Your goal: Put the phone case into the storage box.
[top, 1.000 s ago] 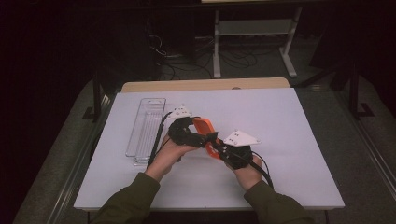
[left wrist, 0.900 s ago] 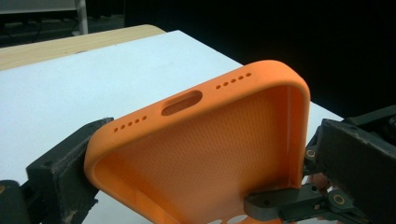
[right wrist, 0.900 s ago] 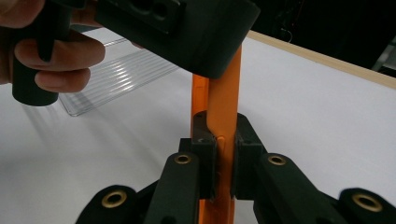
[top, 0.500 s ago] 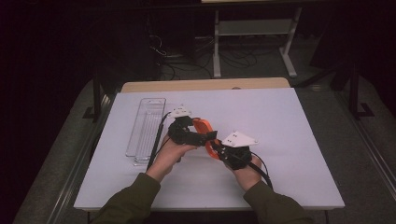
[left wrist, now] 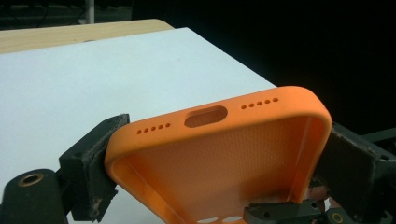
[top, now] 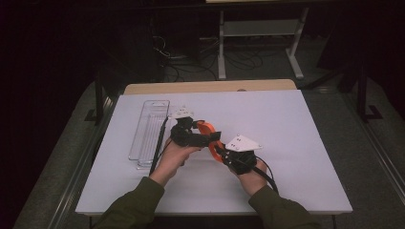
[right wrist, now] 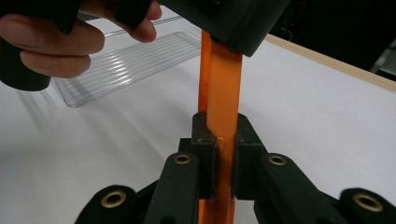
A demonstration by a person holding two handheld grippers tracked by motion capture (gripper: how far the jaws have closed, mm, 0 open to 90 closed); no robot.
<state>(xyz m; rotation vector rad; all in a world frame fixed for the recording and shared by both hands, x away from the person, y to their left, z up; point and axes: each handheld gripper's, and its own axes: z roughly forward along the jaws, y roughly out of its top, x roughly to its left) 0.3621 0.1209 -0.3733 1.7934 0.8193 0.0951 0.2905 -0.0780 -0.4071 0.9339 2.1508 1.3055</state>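
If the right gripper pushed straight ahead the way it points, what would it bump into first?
Probably the left gripper: it sits right ahead, at the far end of the orange phone case that the right gripper clamps. Depth is hard to judge.

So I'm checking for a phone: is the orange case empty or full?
Empty. The left gripper view looks into the orange case: bare textured inner back and open port cutout, with no phone seated in it.

orange phone case (left wrist: pixel 219 154) cut off below (lower end unseen)

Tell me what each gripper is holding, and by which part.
Both hold the orange phone case. The right gripper pinches its thin wall; the left gripper, jaws just closing, spans its width across both long sides.
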